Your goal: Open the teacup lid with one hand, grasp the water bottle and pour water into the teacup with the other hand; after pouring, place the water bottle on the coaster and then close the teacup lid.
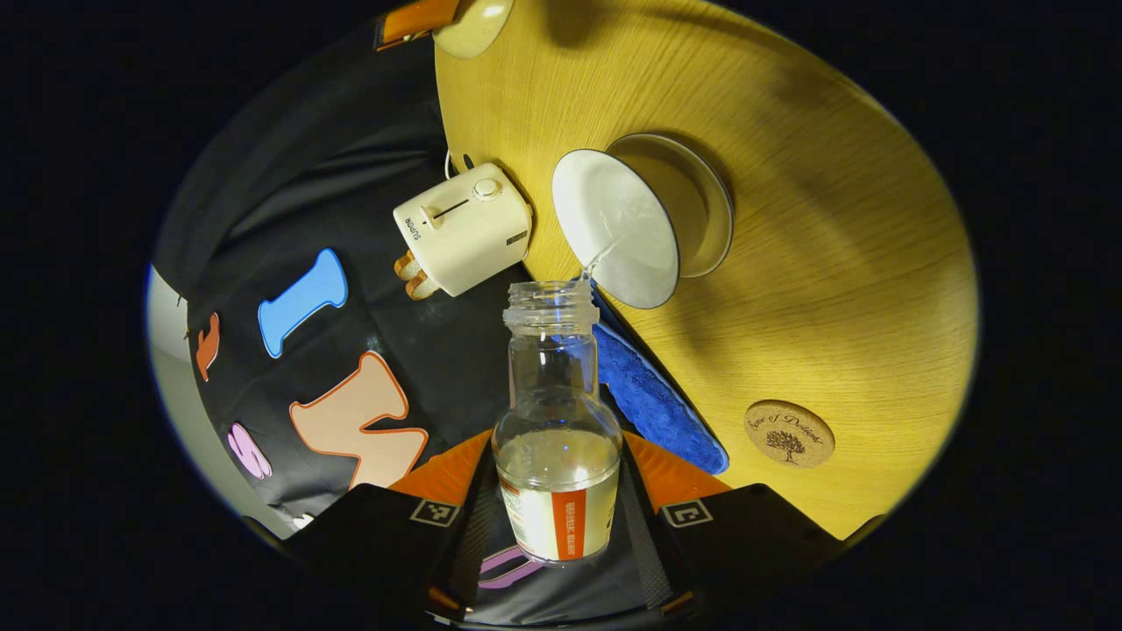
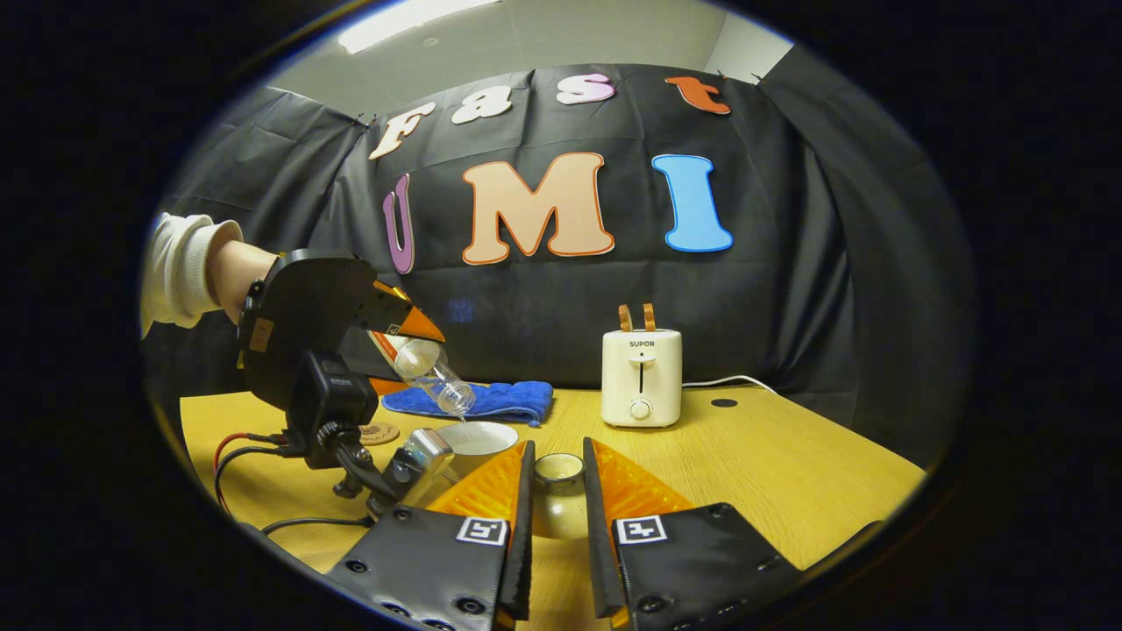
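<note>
My left gripper [image 1: 557, 456] is shut on a clear water bottle [image 1: 556, 412] with its cap off. The bottle is tilted and a thin stream of water runs from its mouth into the open white teacup [image 1: 631, 228] on the wooden table [image 1: 833, 263]. The right gripper view shows the same tilted bottle [image 2: 434, 372] over the teacup [image 2: 478, 438]. My right gripper [image 2: 557, 449] is shut on the cream teacup lid [image 2: 558, 491], held above the table to the right of the cup. A round cork coaster [image 1: 789, 433] lies bare near the cup.
A folded blue cloth [image 2: 491, 399] lies behind the cup. A white toaster [image 2: 642, 377] stands at the back by the wall. Cables [image 2: 237, 447] trail over the table's left side below a sleeved hand [image 2: 188, 267] holding the left gripper.
</note>
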The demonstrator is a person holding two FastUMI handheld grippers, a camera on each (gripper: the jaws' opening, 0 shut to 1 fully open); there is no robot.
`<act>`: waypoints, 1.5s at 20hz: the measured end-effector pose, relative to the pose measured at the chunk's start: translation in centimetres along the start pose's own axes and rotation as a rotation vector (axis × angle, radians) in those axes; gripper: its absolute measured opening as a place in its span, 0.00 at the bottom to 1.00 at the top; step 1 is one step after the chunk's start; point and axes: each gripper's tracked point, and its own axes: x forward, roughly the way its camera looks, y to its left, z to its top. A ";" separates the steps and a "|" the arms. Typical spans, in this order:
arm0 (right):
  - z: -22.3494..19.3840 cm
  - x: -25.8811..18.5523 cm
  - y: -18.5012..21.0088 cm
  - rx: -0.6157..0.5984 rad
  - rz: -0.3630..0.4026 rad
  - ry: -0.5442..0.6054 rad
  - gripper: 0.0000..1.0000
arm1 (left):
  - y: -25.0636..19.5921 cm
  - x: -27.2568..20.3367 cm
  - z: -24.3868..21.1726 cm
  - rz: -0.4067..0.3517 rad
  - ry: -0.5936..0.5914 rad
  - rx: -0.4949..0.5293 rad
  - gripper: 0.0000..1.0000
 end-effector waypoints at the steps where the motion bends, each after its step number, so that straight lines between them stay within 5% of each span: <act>1: 0.0 0.0 0.0 0.000 0.001 0.000 0.31 | -0.1 0.0 0.0 -0.004 -0.001 -0.010 0.68; 7: 0.0 0.0 0.0 -0.001 0.000 -0.001 0.31 | -3.1 0.7 0.1 -0.065 -0.041 -0.281 0.67; 13: 0.0 0.0 -0.2 -0.001 -0.006 -0.001 0.31 | -5.4 0.9 0.5 -0.058 -0.125 -0.791 0.67; 21: -0.1 0.0 -0.3 -0.002 -0.017 0.003 0.31 | -4.0 -0.3 1.2 0.180 -0.242 -1.396 0.67; 24: -0.1 0.1 -0.4 -0.002 -0.019 0.003 0.31 | -3.7 -0.2 1.2 0.241 -0.267 -1.548 0.67; 30: 0.0 0.0 -0.4 -0.002 -0.021 -0.001 0.31 | -4.3 1.2 1.6 0.219 -0.283 -1.739 0.67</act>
